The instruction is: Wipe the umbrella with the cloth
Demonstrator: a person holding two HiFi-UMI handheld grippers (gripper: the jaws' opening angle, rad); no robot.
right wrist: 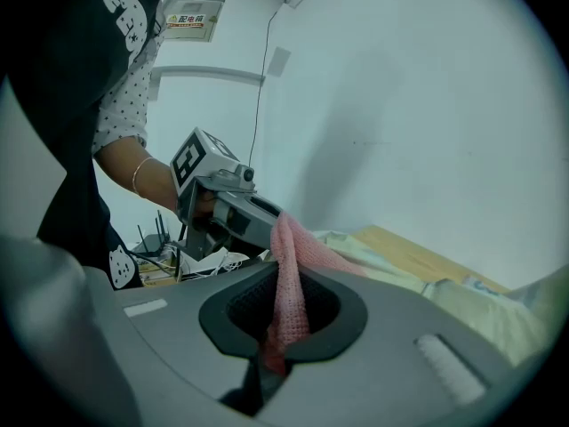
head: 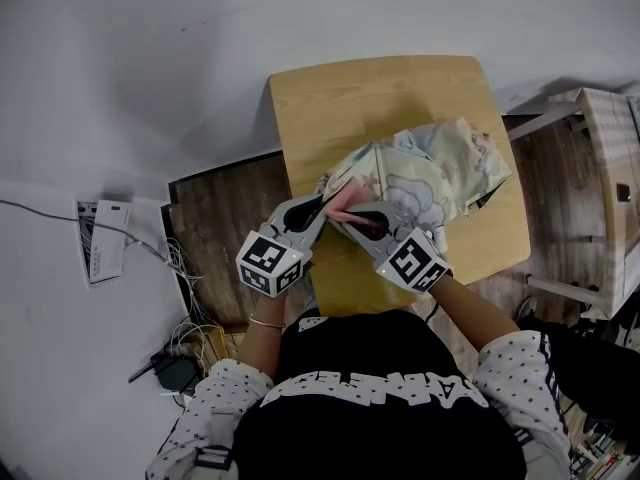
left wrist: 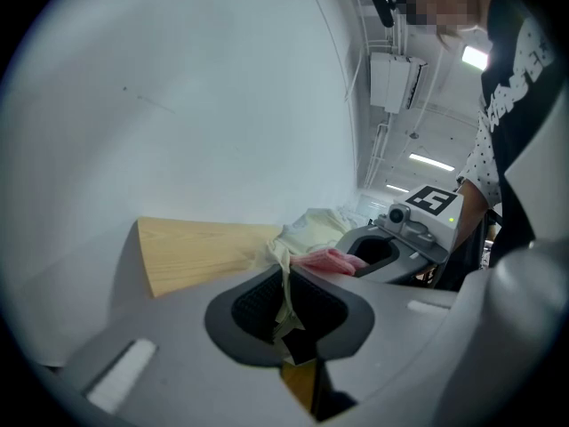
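Jaws of the left gripper [left wrist: 286, 308] stand narrow, pinched on a pale edge fold of the umbrella [head: 430, 173]; those of the right gripper [right wrist: 283, 318] are closed on the pink cloth [right wrist: 289, 269], which hangs out of them and drapes forward. Both tools meet nearly tip to tip at the umbrella's near left edge, the cloth between them and lying against the fabric. Umbrella: a crumpled, printed pastel canopy, resting on the near right part of the surface [head: 380, 88], a small light-wood top with rounded corners, its far half bare. Behind it rises a plain pale wall [left wrist: 222, 105]. Dark wood floor [head: 215, 228] shows left of the surface. Further left lie a printed sheet [head: 105, 238] and a tangle of cables [head: 185, 343]. To the right stands a pale wooden frame [head: 600, 168]. Grippers and cloth cover the umbrella's near left corner.
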